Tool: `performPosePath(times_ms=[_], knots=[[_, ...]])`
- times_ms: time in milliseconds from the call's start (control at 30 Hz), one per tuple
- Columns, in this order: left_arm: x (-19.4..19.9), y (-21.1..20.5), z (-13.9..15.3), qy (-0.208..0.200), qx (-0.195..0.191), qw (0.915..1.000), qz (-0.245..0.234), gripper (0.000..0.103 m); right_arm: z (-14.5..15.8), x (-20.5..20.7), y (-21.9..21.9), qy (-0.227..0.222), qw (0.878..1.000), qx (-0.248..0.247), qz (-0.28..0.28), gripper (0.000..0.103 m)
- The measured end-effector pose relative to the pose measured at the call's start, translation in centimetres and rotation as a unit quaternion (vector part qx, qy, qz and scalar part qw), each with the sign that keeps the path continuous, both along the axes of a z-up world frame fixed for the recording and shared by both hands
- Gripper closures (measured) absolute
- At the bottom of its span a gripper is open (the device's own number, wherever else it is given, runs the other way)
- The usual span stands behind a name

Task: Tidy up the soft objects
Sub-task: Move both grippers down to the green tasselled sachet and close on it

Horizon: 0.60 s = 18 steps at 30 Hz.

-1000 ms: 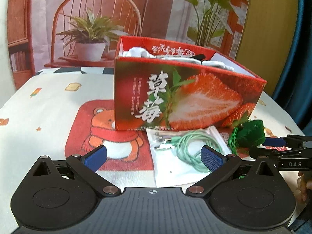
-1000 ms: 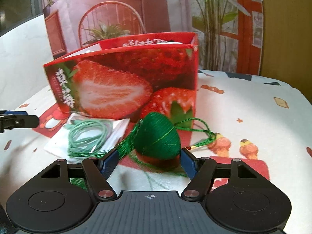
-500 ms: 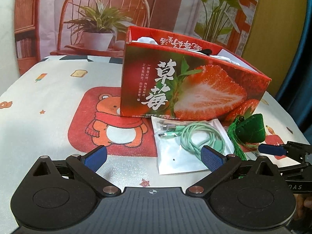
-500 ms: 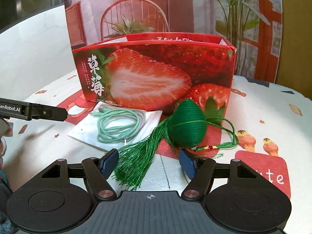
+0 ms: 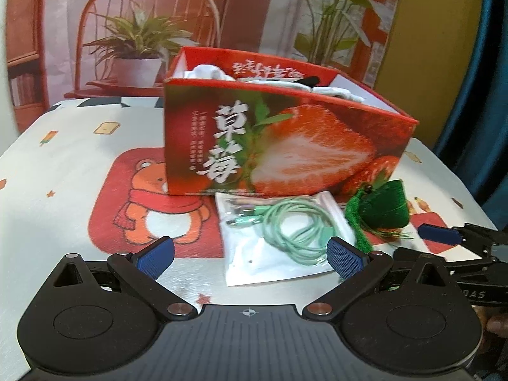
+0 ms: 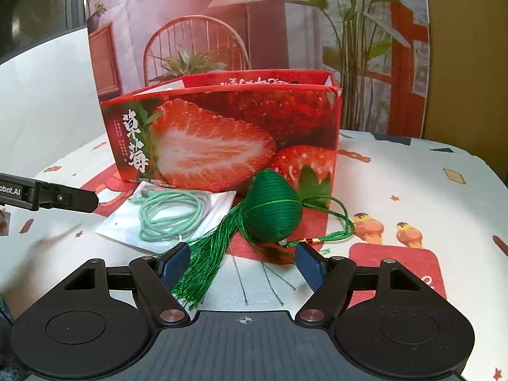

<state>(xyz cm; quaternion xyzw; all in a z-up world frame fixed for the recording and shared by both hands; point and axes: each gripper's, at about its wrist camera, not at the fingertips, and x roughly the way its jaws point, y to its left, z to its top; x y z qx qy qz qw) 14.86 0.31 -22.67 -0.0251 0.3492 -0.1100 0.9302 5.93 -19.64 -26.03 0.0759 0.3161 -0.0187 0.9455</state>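
Note:
A green wrapped sachet [image 6: 273, 209] with a long tassel lies on the table in front of the strawberry box [image 6: 222, 146]. My right gripper [image 6: 243, 263] sits just short of it, its jaws opening; only tassel strands lie between the pads, and nothing is gripped. In the left wrist view the sachet [image 5: 385, 209] lies to the right, with a right finger [image 5: 438, 234] beside it. My left gripper [image 5: 250, 252] is open and holds nothing, its right pad over a pouch [image 5: 254, 260] with a mint cable. White soft things [image 5: 206, 71] lie inside the box [image 5: 285, 146].
The pouch with the cable [image 6: 168, 212] lies left of the sachet, against the box. A left finger [image 6: 63, 197] reaches in from the left edge. The cartoon tablecloth [image 5: 63, 174] covers the table; a printed backdrop with chair and plants stands behind.
My right gripper has drawn back from the sachet, which sat between its pads a second ago and now lies beyond the tips. The left gripper has barely moved.

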Motion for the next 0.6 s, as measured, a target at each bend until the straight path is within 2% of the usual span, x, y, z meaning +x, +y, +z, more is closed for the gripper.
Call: performPosePath(times_ms=[300,600], knots=[[1.5,-3.4,1.1,0.002,-0.019,0.9987,-0.048,0.001,0.0,0.4,-0.7,0.003,1.000,-0.005,-0.011,0.038],[4.6,-7.7,2.0,-0.007,-0.028,0.9954,-0.091,0.009,0.1,1.9,-3.0,0.005,1.000,-0.014,-0.025,0.045]])
